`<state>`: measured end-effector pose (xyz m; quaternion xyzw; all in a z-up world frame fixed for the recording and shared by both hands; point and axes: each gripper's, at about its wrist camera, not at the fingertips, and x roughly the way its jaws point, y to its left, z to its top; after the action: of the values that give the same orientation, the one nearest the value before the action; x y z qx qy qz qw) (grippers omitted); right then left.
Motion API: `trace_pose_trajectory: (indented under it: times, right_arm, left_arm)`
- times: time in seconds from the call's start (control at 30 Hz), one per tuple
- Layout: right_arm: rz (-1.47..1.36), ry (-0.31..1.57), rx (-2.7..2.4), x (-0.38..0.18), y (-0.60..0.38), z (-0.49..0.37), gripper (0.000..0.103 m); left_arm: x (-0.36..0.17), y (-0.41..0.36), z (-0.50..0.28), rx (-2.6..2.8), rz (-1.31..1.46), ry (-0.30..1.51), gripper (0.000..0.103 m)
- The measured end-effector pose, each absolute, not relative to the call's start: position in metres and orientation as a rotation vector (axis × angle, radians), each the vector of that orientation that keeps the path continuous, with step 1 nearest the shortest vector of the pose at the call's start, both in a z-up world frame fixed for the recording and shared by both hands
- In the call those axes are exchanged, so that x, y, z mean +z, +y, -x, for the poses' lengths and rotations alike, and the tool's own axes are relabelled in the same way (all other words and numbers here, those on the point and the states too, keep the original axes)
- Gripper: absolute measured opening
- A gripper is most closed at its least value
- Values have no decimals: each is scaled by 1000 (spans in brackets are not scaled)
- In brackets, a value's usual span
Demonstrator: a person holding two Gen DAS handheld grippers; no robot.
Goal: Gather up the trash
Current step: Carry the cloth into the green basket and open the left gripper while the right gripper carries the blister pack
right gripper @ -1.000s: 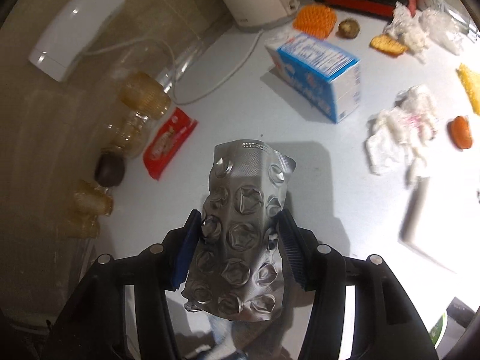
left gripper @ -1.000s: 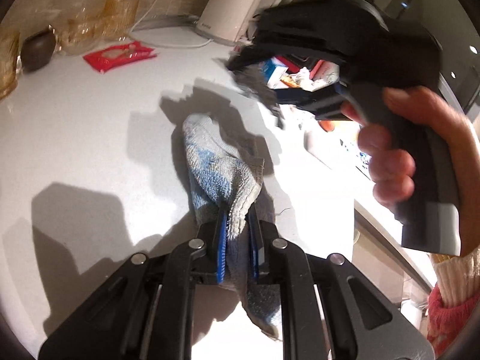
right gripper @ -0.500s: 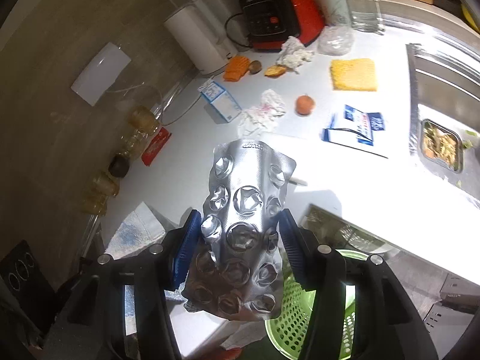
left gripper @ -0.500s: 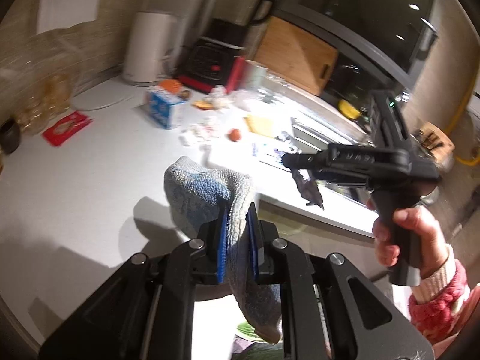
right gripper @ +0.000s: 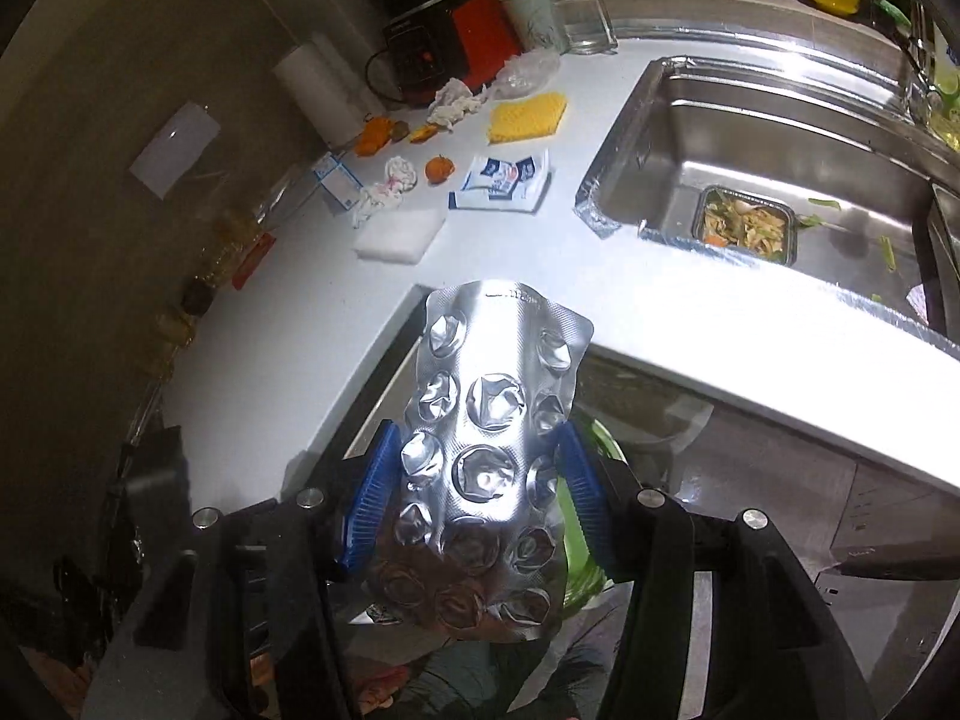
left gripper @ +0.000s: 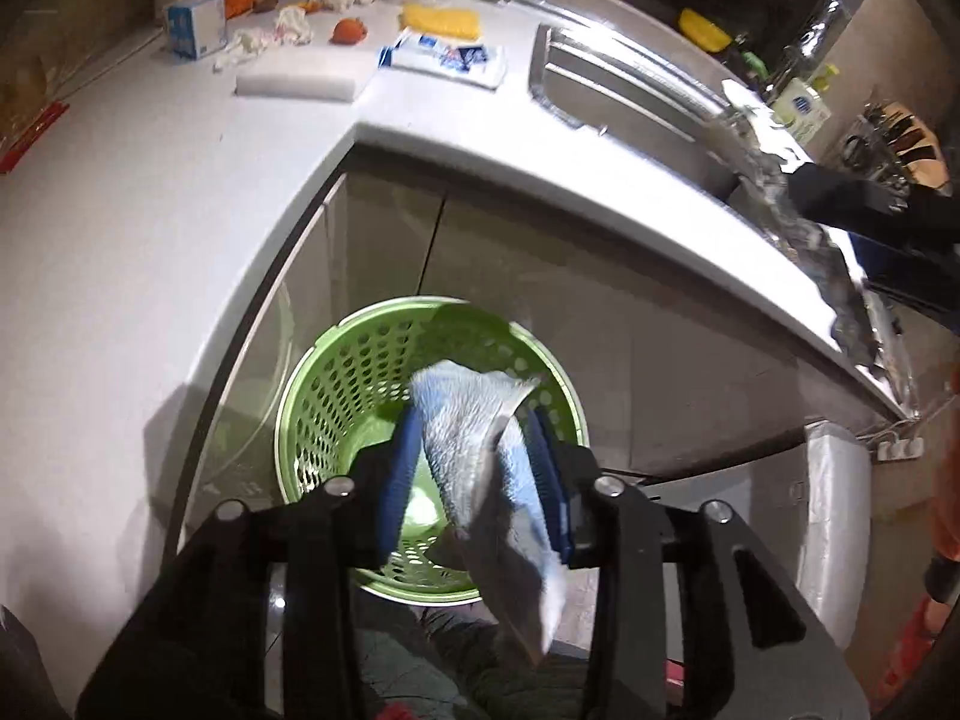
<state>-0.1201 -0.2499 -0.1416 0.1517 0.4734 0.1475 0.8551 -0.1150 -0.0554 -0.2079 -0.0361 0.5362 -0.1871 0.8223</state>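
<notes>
Left gripper [left gripper: 474, 468] above green basket [left gripper: 336, 384], fingers spread around rag [left gripper: 474, 438], right gripper [right gripper: 480, 498] pinching blister pack [right gripper: 486, 438]

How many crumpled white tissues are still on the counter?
2. One crumpled tissue lies beside the blue-and-white carton; another tissue sits in front of the red appliance. More may be hidden behind the blister pack.

No readable text: print on the blue-and-white carton [left gripper: 193, 30] and packets [right gripper: 503, 182] too blurred.
</notes>
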Motion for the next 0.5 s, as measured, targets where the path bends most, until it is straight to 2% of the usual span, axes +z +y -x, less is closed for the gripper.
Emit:
trace_pose_trajectory:
  times: [0.13, 0.17, 0.23, 0.3, 0.5]
  right_arm:
    - [-279, 1009, 343, -155, -250, 130, 56]
    - [-266, 1008, 353, -156, -249, 133, 56]
    - [-244, 1009, 385, -160, -244, 136, 56]
    - [-207, 1011, 416, -166, -235, 138, 56]
    - [-67, 1051, 496, -204, -202, 144, 60]
  left_arm:
    - [-217, -50, 117, -326, 129, 1188, 42]
    - [-212, -45, 117, -310, 141, 1179, 45]
    - [-196, -37, 119, -269, 146, 1137, 62]
    - [-175, -27, 125, -209, 138, 1086, 73]
    - [-119, 18, 139, -52, 194, 980, 91]
